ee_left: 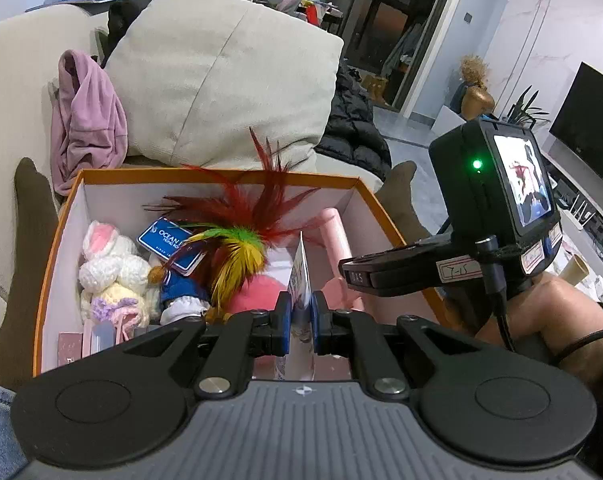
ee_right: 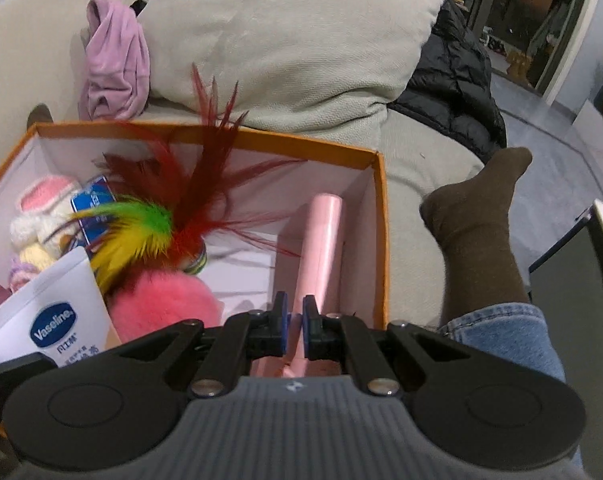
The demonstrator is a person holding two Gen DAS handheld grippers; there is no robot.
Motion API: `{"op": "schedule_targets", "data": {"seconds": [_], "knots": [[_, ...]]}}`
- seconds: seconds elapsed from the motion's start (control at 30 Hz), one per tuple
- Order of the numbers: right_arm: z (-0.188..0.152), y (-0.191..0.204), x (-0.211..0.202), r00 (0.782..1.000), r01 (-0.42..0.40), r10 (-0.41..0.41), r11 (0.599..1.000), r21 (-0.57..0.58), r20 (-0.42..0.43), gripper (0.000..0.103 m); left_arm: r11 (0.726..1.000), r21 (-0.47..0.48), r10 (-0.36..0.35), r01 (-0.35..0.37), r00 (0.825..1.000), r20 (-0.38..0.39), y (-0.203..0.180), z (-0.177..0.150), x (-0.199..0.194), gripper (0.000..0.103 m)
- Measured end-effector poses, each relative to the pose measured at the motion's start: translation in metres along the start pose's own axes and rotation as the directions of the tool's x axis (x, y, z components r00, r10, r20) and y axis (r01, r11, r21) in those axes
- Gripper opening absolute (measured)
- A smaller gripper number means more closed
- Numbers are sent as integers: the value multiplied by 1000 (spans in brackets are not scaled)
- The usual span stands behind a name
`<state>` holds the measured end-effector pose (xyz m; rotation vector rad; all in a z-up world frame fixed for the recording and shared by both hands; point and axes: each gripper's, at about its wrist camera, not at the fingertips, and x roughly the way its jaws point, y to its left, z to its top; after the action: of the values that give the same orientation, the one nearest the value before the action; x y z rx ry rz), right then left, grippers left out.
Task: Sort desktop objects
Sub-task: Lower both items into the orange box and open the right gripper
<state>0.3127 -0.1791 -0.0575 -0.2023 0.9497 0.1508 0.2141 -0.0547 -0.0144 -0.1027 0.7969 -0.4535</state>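
Note:
An orange box (ee_left: 221,173) with white inside walls sits on the sofa; it also shows in the right wrist view (ee_right: 221,136). It holds a feather toy (ee_left: 237,240), crocheted dolls (ee_left: 113,268), a blue card (ee_left: 169,244), a pink fluffy ball (ee_right: 161,304) and a pink cylinder (ee_right: 321,240). My left gripper (ee_left: 300,312) is shut on a white Vaseline tube (ee_left: 299,280), held edge-on over the box; the tube shows face-on in the right wrist view (ee_right: 49,312). My right gripper (ee_right: 295,320) hovers over the near end of the pink cylinder, jaws nearly closed with a narrow gap, gripping nothing visible.
A beige cushion (ee_left: 225,68), a purple garment (ee_left: 85,116) and a black jacket (ee_left: 353,128) lie behind the box. The person's socked feet (ee_right: 481,216) flank the box. A TV (ee_left: 589,120) and a gold vase (ee_left: 475,98) stand at far right.

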Motion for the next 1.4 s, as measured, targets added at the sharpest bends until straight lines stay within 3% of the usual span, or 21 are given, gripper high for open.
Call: {"op": "schedule_targets", "data": {"seconds": [0.67, 0.77, 0.83, 0.93, 1.23, 1.4], "knots": [[-5, 7, 1, 999, 32, -30, 996, -87, 25, 8, 998, 18, 60, -59, 997, -49, -3, -8, 13, 11], [-6, 7, -1, 1000, 10, -8, 996, -85, 30, 16, 997, 21, 77, -76, 996, -54, -4, -8, 15, 11], [-6, 8, -4, 999, 0, 4, 996, -89, 39, 32, 996, 25, 86, -84, 995, -57, -5, -8, 16, 11], [-7, 8, -9, 998, -28, 32, 996, -83, 51, 39, 995, 31, 96, -95, 993, -62, -5, -9, 17, 11], [-23, -20, -37, 975, -130, 120, 991, 43, 185, 44, 988, 66, 140, -136, 988, -64, -7, -15, 21, 11], [-34, -33, -43, 966, -176, 159, 982, 72, 206, 44, 981, 110, 167, -160, 985, -51, -11, -23, 23, 11]]}}
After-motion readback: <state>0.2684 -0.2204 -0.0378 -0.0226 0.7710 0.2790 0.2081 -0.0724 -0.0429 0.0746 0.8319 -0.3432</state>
